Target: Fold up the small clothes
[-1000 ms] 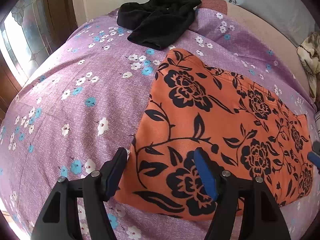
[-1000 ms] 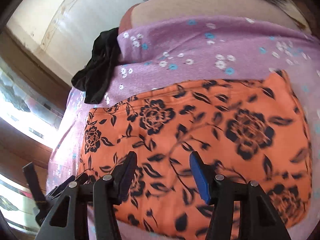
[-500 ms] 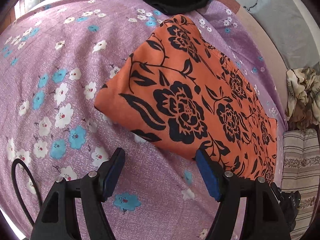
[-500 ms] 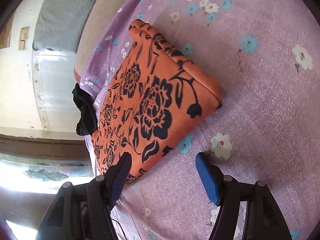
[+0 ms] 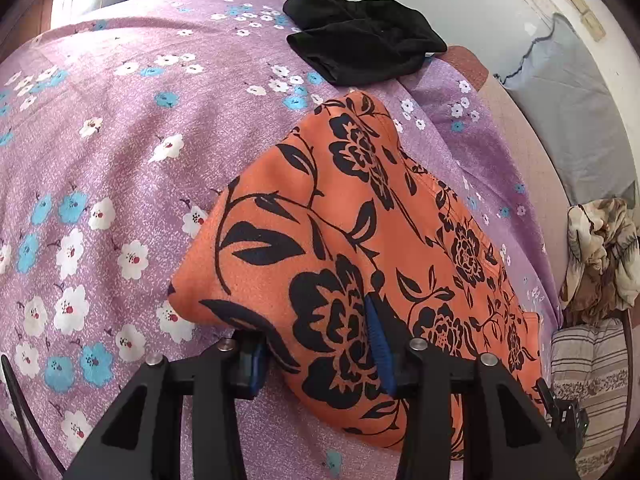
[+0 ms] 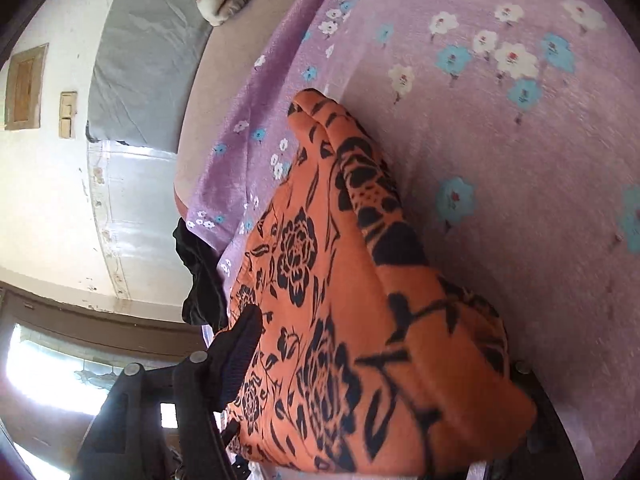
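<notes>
A folded orange garment with black flowers [image 5: 340,240] lies on the purple flowered bedsheet [image 5: 120,140]. My left gripper [image 5: 312,328] straddles its near edge. Its jaws are closing, with a thick fold of the orange cloth between the blue pads. In the right wrist view the garment's [image 6: 360,300] other end fills the space between the fingers of my right gripper [image 6: 380,344]. That gripper stands wide open; its left finger [image 6: 240,348] shows beside the cloth, and the other is mostly hidden under it.
A crumpled black garment [image 5: 360,48] lies at the far edge of the bed, also visible in the right wrist view [image 6: 200,276]. A grey pillow [image 5: 572,120], a bundled patterned cloth [image 5: 600,248] and a striped cushion [image 5: 588,372] sit along the right side. The wall stands behind.
Both grippers have come forward onto the orange garment, so its ends now lie between their fingers. The left jaws have narrowed. Both wrists have rolled.
</notes>
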